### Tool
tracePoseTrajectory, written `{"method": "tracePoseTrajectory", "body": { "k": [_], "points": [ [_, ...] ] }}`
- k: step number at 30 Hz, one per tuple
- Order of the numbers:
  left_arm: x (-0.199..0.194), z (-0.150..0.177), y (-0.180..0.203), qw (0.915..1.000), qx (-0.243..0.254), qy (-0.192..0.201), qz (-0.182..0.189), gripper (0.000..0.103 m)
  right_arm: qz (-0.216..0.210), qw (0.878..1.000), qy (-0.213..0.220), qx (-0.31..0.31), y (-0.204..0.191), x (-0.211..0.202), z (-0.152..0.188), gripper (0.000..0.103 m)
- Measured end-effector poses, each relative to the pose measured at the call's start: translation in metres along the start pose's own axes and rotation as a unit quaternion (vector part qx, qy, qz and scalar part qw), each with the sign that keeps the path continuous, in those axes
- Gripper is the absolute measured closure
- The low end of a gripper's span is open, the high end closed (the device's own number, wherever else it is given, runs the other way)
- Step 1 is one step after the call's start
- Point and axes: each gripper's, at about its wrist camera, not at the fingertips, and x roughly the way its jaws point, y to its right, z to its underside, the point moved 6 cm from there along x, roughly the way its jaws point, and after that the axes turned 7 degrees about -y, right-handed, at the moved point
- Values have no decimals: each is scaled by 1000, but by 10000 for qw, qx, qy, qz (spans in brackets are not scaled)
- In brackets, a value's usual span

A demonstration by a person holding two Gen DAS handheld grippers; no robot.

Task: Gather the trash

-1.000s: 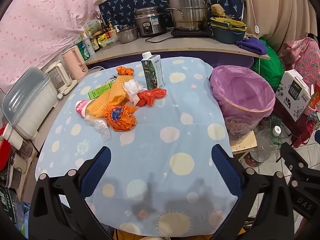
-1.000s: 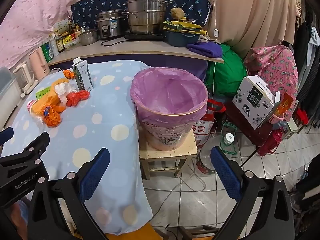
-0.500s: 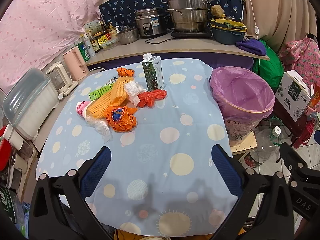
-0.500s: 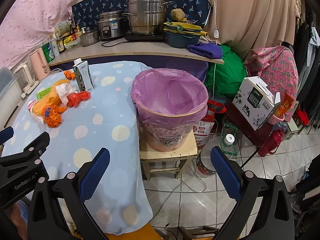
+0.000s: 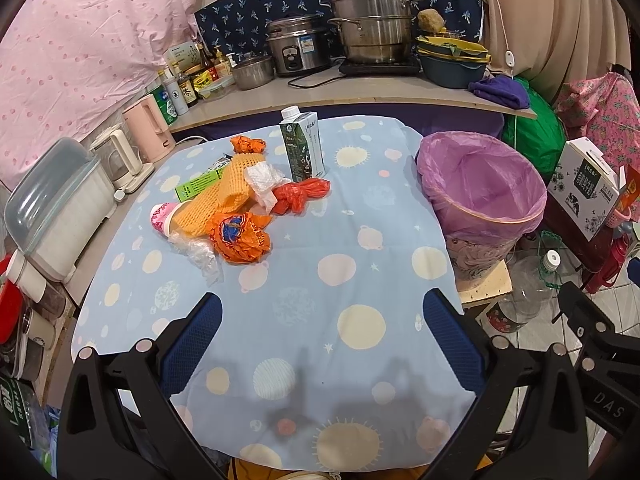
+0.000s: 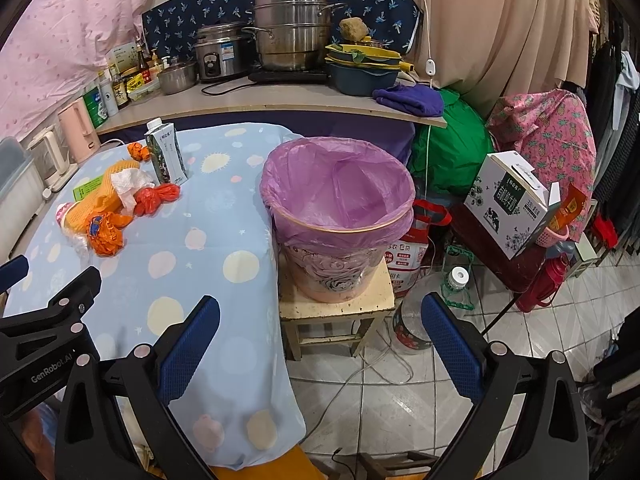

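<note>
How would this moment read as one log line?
left gripper: open, empty | right gripper: open, empty | trash pile: on table | bin: empty

Behind your table: steel steamer pots (image 5: 374, 20) & rice cooker (image 5: 296, 50) on counter. Pink kettle (image 5: 148, 128) at left. Printed box (image 6: 516, 204) sits right, near floor bottle (image 6: 416, 312).

The left tool (image 5: 322, 328) is showing black angular arms studded with silver screws, each ending in a blue mesh-textured pad (image 5: 192, 342). The right tool (image 6: 320, 336) is wearing the same black frame and blue pads (image 6: 450, 350). White lettering on the neighbouring black bodies is reading "GenRobot.AI" and, seemingly, "DAS", cut off at the edge.
</note>
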Motion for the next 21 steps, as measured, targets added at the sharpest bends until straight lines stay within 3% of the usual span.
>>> {"method": "tracePoseTrajectory", "body": {
  "k": [21],
  "points": [
    [0,1,3,10000,3,-7,-2,7,-6,10000,12,18,3,-5,-1,6]
  ]
}}
